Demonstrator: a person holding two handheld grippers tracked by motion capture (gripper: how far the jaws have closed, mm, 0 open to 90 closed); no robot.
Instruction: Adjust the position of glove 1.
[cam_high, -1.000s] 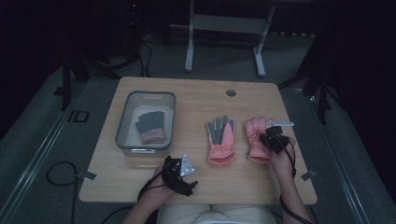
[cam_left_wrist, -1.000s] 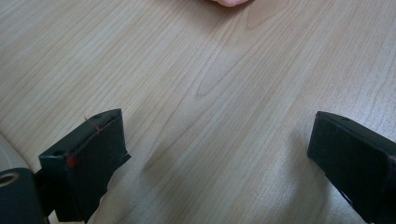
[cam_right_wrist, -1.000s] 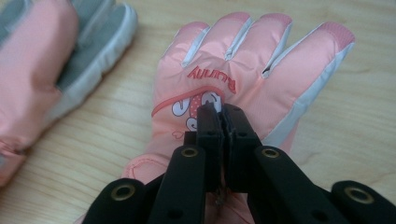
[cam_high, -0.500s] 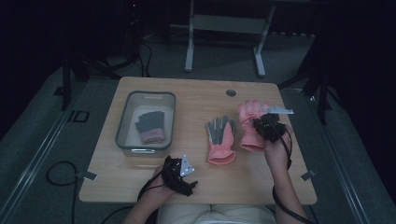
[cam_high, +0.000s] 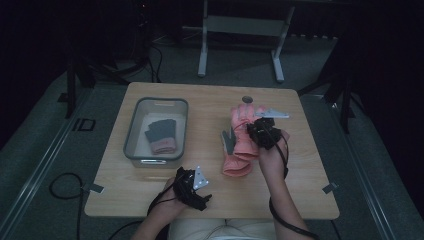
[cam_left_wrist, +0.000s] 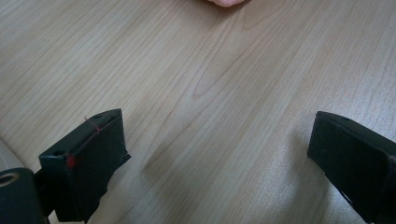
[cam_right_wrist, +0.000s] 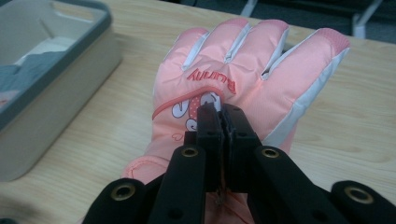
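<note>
Dark floor and black stands ring your wooden table (cam_high: 150, 200), so the lit top is all the room you have to move in. Your right gripper (cam_high: 263, 134) hangs over the right half of that top, its jaws pressed tight together on a fold of the pink glove (cam_right_wrist: 243, 65); in the right gripper view the fabric is pinched just below the printed lettering, and the glove's fingers fan out away from you toward the far edge. From above, that held glove overlaps a second pink glove (cam_high: 236, 165) with a grey palm, which lies flat on the wood just to its left and nearer you. Bare board runs from the gloves out to the right edge and back to the far edge, where a small dark round spot (cam_high: 246, 99) sits on the wood.

To your left stands the grey bin (cam_high: 131, 135), close to the left edge, with a grey and pink glove (cam_high: 161, 134) lying inside; an open strip of wood separates the bin from the two pink gloves. Your left gripper (cam_high: 192, 187) rests at the near edge, jaws spread wide with only bare wood between them in the left gripper view.
</note>
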